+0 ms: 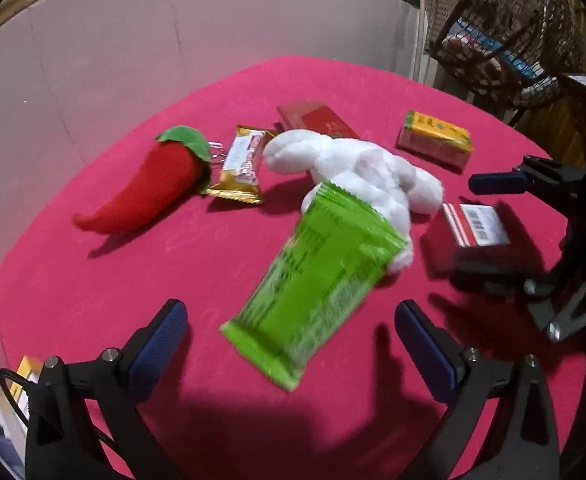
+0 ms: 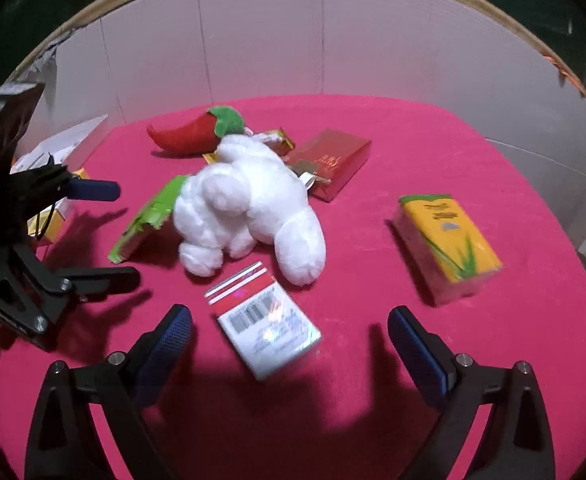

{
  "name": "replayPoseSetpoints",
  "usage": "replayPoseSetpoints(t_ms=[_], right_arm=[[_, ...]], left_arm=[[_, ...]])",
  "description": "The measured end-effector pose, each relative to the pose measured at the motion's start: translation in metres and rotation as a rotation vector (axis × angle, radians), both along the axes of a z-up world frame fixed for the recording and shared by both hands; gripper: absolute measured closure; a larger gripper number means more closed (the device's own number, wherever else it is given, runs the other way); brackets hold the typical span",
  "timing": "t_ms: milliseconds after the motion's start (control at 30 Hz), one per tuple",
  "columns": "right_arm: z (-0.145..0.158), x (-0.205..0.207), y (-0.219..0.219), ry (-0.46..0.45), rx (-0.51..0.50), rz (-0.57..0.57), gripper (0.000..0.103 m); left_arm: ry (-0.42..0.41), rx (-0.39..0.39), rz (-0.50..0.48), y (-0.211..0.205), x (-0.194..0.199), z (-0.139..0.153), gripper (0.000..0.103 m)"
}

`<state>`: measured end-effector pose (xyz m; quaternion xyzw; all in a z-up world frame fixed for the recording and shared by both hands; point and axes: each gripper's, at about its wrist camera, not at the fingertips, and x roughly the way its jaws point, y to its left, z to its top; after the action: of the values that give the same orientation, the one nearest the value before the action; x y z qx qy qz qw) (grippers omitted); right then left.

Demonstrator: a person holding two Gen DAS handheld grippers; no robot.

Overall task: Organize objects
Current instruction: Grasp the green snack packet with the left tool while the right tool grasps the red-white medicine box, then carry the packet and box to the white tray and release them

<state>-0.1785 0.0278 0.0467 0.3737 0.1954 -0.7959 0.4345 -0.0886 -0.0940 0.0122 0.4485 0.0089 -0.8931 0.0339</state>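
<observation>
Both claws hung over the near edge of the red table point(image 2: 413, 152), pointing down at it.

Left gripper point(image 1: 291, 340): jaws spread wide, nothing pinched. The green packet point(image 1: 317, 276) lay flat ahead of them, its near end between the fingertips but touching neither, its far end against the white plush point(image 1: 357, 176).

Right gripper point(image 2: 289, 344): jaws spread wide, empty. The red-and-white box point(image 2: 261, 316) lay between and just ahead of the fingertips, barcode up, clear of both pads.

Plush at the table's middle. Chili toy point(image 1: 149, 188) toward the far left, a gold wrapper point(image 1: 241, 164) just beside its green cap. Red box point(image 2: 329, 164) behind the plush, toward the far edge. Yellow pack point(image 2: 449, 240) lay toward the right edge, well apart from the rest.

White panels point(image 2: 261, 44) stood round the far edge.
</observation>
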Motion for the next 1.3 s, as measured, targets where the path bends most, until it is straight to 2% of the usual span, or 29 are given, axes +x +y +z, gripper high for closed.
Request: replayPoseSetpoints(t_ms=[167, 233, 267, 300, 333, 367, 467, 633, 900, 1300], right_arm=[[-0.006, -0.005, -0.009, -0.021, -0.003, 0.037, 0.004], [-0.005, -0.006, -0.010, -0.025, -0.012, 0.051, 0.011], [-0.006, -0.006, -0.011, -0.032, -0.010, 0.060, 0.025], [-0.008, -0.004, -0.009, -0.030, -0.006, 0.060, 0.040], [-0.008, -0.003, -0.009, -0.021, -0.008, 0.057, 0.048], [-0.007, -0.002, -0.007, -0.012, -0.007, 0.056, 0.056], [-0.006, 0.004, 0.000, 0.003, -0.010, 0.034, 0.056], [0.005, 0.014, 0.015, -0.017, -0.071, -0.004, 0.056], [0.046, 0.039, 0.025, 0.020, -0.157, -0.020, 0.056], [0.086, 0.080, -0.015, 0.069, -0.208, 0.028, 0.056]], left_arm=[[-0.030, 0.007, 0.009, -0.008, -0.021, -0.007, 0.001], [-0.028, 0.014, 0.005, -0.007, -0.023, -0.008, 0.017], [-0.013, 0.017, 0.005, -0.005, -0.023, -0.008, 0.029], [-0.001, 0.010, 0.015, -0.005, -0.021, -0.007, 0.049], [0.009, 0.012, 0.024, -0.006, -0.018, -0.005, 0.058], [0.010, 0.013, 0.038, -0.008, -0.016, -0.004, 0.062], [0.017, 0.044, 0.058, -0.010, -0.004, -0.001, 0.063], [0.062, 0.077, 0.087, -0.007, 0.018, 0.015, 0.063], [0.134, 0.031, 0.155, 0.000, 0.044, 0.045, 0.063], [0.232, 0.024, 0.272, -0.033, 0.101, 0.078, 0.063]])
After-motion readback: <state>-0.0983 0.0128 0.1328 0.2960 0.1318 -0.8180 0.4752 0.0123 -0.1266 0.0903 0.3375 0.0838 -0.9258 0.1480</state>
